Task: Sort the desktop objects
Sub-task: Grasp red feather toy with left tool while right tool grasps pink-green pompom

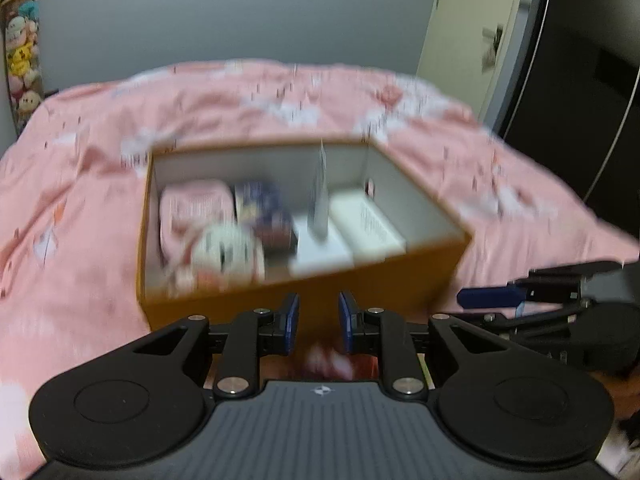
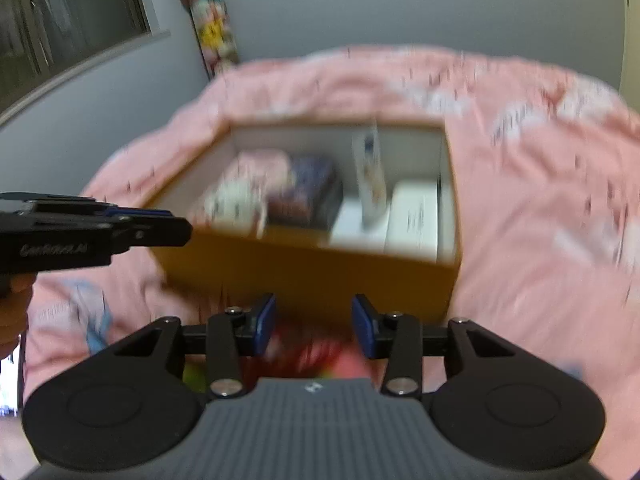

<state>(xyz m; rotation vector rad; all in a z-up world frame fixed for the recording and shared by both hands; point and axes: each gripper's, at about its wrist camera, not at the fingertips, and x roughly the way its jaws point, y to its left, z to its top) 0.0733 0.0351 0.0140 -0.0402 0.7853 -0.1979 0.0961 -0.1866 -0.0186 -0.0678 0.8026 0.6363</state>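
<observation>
An open orange box [image 1: 320, 296] with white inner walls sits on a pink bedspread. It holds a pink pouch [image 1: 192, 208], a white round item [image 1: 228, 248], a dark blue box [image 1: 268, 212], white boxes [image 1: 372, 228] and a slim upright pack [image 1: 320, 200]. My left gripper [image 1: 319, 322] hovers just before the box's front wall, open, with nothing between its blue pads. My right gripper [image 2: 315, 326] is also open and empty before the same box [image 2: 312, 276]. A blurred red and white object [image 2: 312, 356] lies on the bed under both grippers. Each gripper shows in the other's view.
The pink bedspread [image 1: 80, 184] surrounds the box. A strip of plush toys [image 1: 20, 40] hangs on the grey wall. A door [image 1: 472, 20] and a dark wardrobe [image 1: 580, 100] stand to the right. A light blue item [image 2: 92, 312] lies on the bed beside a hand [image 2: 12, 304].
</observation>
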